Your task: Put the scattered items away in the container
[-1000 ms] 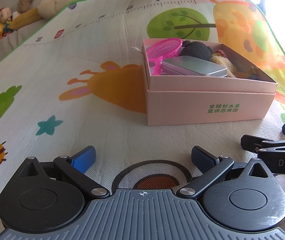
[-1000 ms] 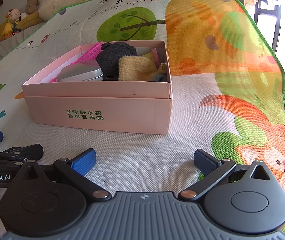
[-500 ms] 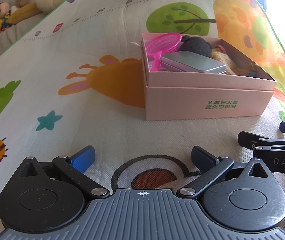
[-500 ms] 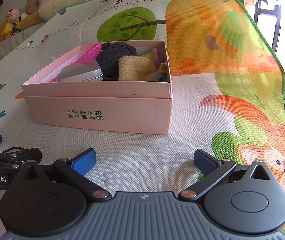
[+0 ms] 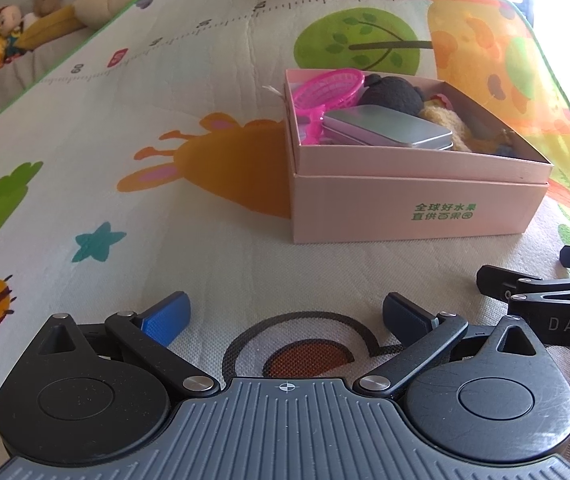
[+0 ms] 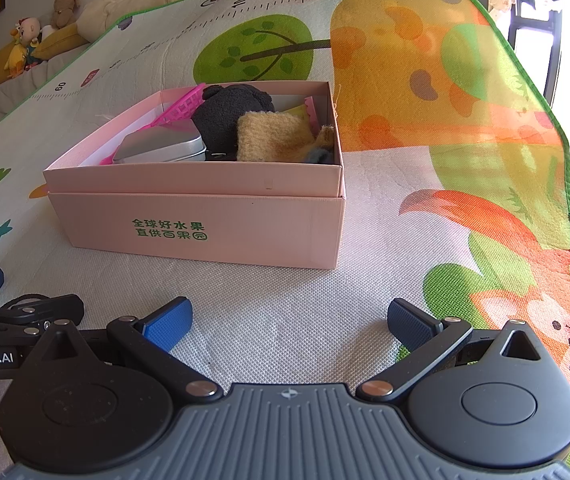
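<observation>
A pink cardboard box (image 5: 417,208) (image 6: 205,228) with green print stands on the cartoon play mat. Inside lie a silver tin (image 5: 385,131) (image 6: 161,148), a pink toy net (image 5: 329,88) (image 6: 183,108), a black plush (image 5: 391,94) (image 6: 229,112) and a tan plush (image 6: 273,140) (image 5: 449,122). My left gripper (image 5: 285,316) is open over the mat, short of the box and to its left, holding nothing. My right gripper (image 6: 289,320) is open too, in front of the box's near wall, empty. Each gripper shows at the edge of the other's view.
The play mat (image 5: 145,128) spreads left and beyond the box; its green border (image 6: 565,160) runs along the right. Stuffed toys (image 5: 5,40) and a cushion (image 6: 125,4) line the far left against the wall. A bright window area sits at the far right.
The left gripper has drawn back and shifted slightly, so the box sits a little farther and higher in its view. The right gripper has hardly moved. Both stay open.
</observation>
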Demonstrator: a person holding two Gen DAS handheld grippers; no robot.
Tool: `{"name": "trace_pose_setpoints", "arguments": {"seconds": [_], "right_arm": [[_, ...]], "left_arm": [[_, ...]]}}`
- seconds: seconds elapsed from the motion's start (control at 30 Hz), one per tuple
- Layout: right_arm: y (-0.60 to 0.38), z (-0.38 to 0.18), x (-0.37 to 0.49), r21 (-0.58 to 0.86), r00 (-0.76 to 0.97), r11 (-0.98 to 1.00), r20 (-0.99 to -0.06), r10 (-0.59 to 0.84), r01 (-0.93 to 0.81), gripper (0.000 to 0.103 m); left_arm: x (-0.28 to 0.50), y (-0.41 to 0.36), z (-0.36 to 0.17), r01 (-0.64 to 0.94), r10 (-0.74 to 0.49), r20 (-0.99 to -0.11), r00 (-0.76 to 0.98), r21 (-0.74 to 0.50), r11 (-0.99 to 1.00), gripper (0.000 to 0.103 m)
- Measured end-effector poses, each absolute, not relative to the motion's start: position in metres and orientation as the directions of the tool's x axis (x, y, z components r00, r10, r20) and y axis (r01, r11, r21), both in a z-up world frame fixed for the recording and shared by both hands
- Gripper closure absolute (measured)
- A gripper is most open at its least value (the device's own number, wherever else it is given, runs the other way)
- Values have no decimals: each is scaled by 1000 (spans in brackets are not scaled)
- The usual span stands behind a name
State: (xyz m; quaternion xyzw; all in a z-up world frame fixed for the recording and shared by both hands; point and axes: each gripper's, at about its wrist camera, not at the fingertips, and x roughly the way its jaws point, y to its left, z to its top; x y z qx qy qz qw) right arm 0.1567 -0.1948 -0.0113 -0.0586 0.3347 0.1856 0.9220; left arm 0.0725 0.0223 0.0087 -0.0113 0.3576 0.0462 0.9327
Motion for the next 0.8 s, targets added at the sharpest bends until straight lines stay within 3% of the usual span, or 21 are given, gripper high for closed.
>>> {"name": "trace_pose_setpoints", "arguments": {"seconds": [0.8], "right_arm": [[-195, -11, 157, 16, 707, 924, -639, 303, -381, 0]], "left_arm": [[71, 21, 11, -93, 84, -669, 738, 22, 995, 0]]}}
